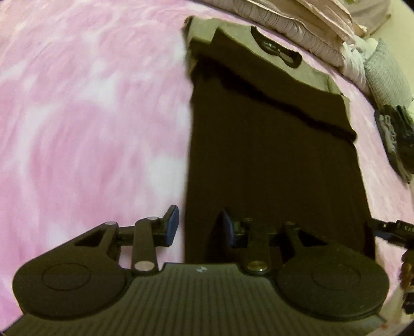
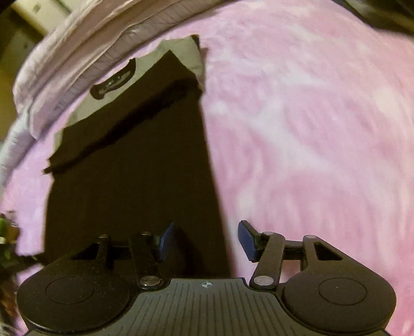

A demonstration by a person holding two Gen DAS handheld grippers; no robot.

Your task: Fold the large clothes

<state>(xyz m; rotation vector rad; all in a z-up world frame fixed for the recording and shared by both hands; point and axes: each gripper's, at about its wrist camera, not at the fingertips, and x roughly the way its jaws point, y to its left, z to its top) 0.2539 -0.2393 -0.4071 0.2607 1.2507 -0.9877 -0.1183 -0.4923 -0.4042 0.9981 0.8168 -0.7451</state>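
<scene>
A large dark garment lies flat on the pink blanket, folded into a long narrow strip. Its far end is lighter tan fabric around a black neckline. My left gripper hovers open over the strip's near left corner, one blue pad above the blanket and the other above the cloth. My right gripper is open over the near right edge, straddling it the same way. Neither holds any cloth. A black part of the right gripper shows at the right rim of the left wrist view.
The pink mottled blanket spreads wide on both sides of the strip. Pale pillows and bunched bedding line the far edge. A grey pillow and a dark stack of clothes lie at the right.
</scene>
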